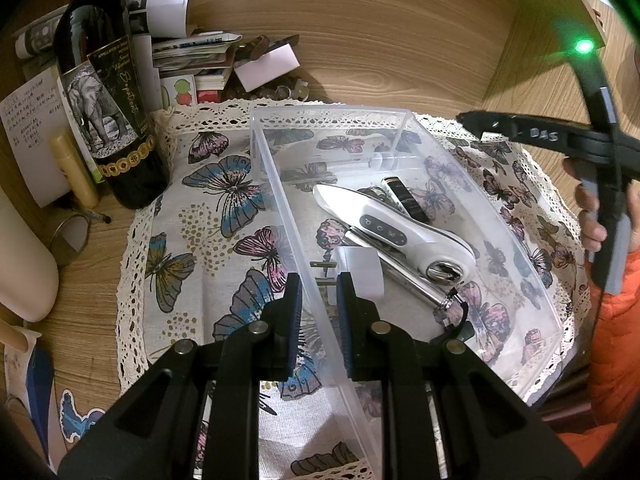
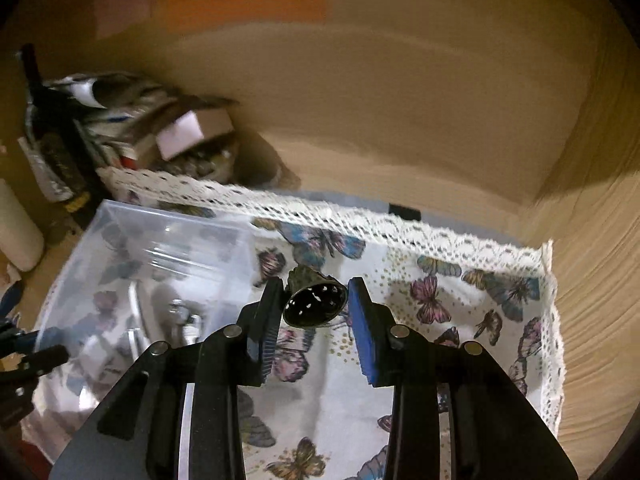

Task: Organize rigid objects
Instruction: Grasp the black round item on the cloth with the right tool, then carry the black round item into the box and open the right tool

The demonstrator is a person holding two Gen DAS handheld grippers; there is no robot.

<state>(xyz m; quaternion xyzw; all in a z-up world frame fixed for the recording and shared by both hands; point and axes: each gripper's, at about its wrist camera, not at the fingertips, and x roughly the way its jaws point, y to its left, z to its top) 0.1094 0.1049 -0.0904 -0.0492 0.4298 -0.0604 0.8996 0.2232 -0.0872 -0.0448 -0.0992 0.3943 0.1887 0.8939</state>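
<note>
Pinching rim of clear plastic bin point(image 1: 400, 120) with our left tongs point(image 1: 318, 292); our right tongs point(image 2: 314, 300) clamp small dark perforated metal cup point(image 2: 314, 306), bin lying left of it, over butterfly-print cloth point(image 2: 460, 320).

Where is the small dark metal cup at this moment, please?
In the right wrist view, the small dark metal cup sits between the fingers of the right gripper, above the butterfly cloth, just right of the clear plastic box.

Clear plastic bin point(image 1: 280, 184); cloth point(image 1: 208, 216) white, butterfly print, lace edge; dark bottle point(image 1: 108, 92), elephant label; fingers point(image 2: 362, 332) blue-padded.
</note>
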